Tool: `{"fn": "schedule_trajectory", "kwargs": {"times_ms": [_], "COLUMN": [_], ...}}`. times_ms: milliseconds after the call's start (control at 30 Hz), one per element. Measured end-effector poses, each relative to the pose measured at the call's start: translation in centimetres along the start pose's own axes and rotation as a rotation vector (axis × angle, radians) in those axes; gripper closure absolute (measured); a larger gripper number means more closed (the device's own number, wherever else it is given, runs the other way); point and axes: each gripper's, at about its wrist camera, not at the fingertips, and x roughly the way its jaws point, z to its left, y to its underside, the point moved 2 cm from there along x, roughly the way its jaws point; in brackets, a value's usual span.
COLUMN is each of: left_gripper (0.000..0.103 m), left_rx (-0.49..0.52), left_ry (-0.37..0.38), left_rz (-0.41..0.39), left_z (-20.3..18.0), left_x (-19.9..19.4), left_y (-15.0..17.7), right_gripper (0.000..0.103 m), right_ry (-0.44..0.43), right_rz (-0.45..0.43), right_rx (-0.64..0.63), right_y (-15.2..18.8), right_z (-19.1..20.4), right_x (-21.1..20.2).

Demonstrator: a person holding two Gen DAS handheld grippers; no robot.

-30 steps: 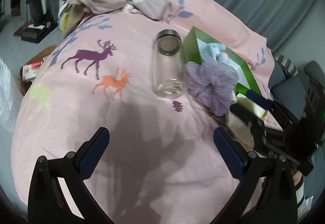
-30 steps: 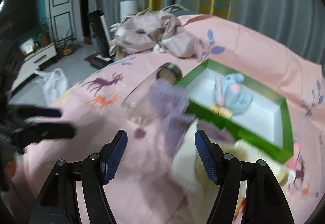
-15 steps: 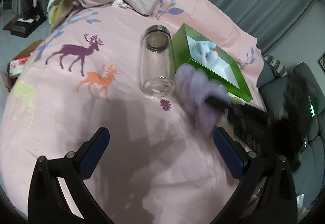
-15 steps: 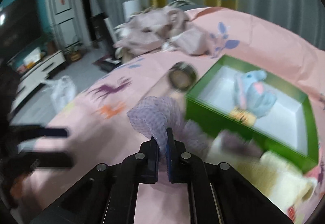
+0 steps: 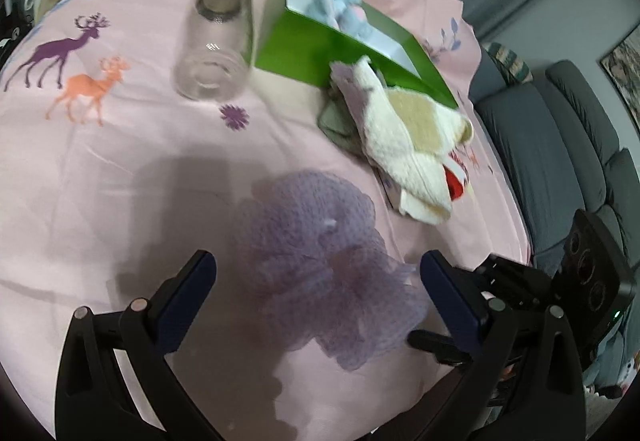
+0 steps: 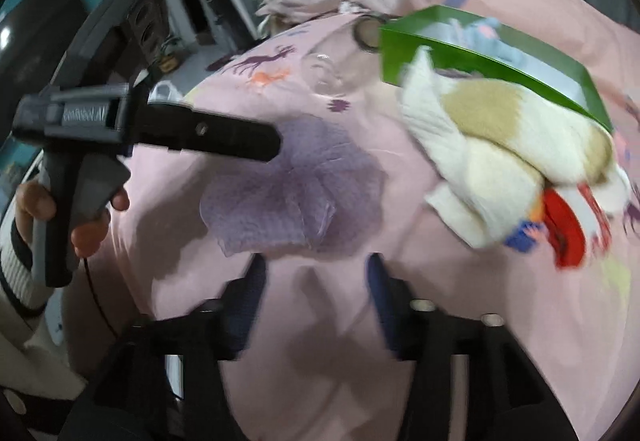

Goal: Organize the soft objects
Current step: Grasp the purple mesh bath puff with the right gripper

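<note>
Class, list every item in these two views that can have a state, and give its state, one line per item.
Glass jar: lying on its side, empty, no lid.
Green box: open, plush toy inside.
Purple mesh puff: loose on the pink sheet, ungripped.
Cream socks: piled against the box.
Left hand-held gripper: open.
Right hand-held gripper: open, jaws just reopened, nothing between them.

Black tongs [image 5: 316, 281] with 2 navy-padded fingers [image 5: 188, 289], silver screws; white ribbed sleeve [image 6: 18, 273].
</note>
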Motion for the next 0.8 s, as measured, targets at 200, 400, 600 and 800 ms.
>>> {"fn": "schedule_trajectory", "kwargs": {"times_ms": [200,400,600,800], "left_gripper": [0.006,0.029,0.069,0.077], "left_rx": [-0.063,-0.054,-0.085,-0.093], "left_ry": [-0.004,-0.007,0.016,0.008], "left_rz": [-0.008,0.003,0.041,0.033], "left_z": [0.6,0.7,1.2,1.3], "left_x": [0.4,0.1,1.4,1.3], "left_y": [0.0,0.1,0.3,0.4], "right_gripper": [0.044,0.044,0.043,0.050], "right_ry": [-0.023,-0.116,-0.122,-0.141], "right_rz": [-0.048,-0.066,-0.039,-0.049], "right_rx": [0.059,0.104,0.122,0.093], "right_y": [-0.2,-1.3,-1.6,-2.3], "right_z": [-0.9,-0.5,-0.8,-0.6], "right_x": [-0.1,1.9,3.8,4.6]}}
